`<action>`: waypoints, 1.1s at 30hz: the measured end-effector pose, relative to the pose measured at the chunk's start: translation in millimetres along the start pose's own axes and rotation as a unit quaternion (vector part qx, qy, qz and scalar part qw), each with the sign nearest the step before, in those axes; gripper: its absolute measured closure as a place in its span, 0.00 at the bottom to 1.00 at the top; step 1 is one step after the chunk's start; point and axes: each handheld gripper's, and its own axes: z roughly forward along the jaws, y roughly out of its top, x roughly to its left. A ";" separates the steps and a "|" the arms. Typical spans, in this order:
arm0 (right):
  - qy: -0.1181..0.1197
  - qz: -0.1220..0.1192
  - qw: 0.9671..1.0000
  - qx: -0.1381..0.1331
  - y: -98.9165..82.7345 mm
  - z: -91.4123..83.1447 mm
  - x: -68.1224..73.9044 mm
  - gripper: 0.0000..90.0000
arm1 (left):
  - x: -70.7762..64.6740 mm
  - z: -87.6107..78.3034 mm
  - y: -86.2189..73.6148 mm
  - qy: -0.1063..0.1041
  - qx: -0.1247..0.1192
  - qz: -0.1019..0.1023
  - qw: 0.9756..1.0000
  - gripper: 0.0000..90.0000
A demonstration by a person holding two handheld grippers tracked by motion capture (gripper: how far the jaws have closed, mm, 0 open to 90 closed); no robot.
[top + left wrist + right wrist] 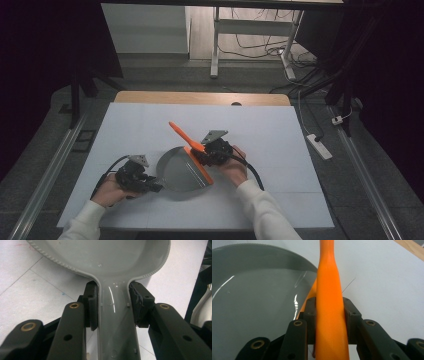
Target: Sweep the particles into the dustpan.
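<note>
The high view looks down and forward over the whole table (150,125); each gripper view sits close behind its jaws, low over the surface; all three share the dustpan (177,172), at frame centre in the high view.

Lower frame, high view: my left gripper (150,186) and right gripper (206,155), both black, each topped by a grey three-cornered plate and trailing a black cable. White sleeves cover my forearms. Gripper views: black jaws with brass-ringed pivot holes and ridged pads (138,300).
</note>
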 end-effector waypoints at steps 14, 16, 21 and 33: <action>0.005 -0.007 1.000 -0.001 3.7 1.5 10.6 0.78 | -0.1 0.0 -0.3 -0.001 0.001 0.000 1.000 0.69; 0.008 -0.007 1.000 -0.004 4.3 1.4 11.7 0.78 | -0.1 0.0 -0.3 -0.001 0.001 0.000 1.000 0.69; 0.030 -0.005 0.999 -0.015 7.6 -0.5 16.3 0.78 | -0.1 0.1 -0.3 -0.001 0.001 -0.001 1.000 0.69; 0.062 -0.007 0.997 -0.048 19.4 -14.3 26.1 0.78 | -0.3 -0.5 -0.3 0.000 0.001 0.000 1.000 0.69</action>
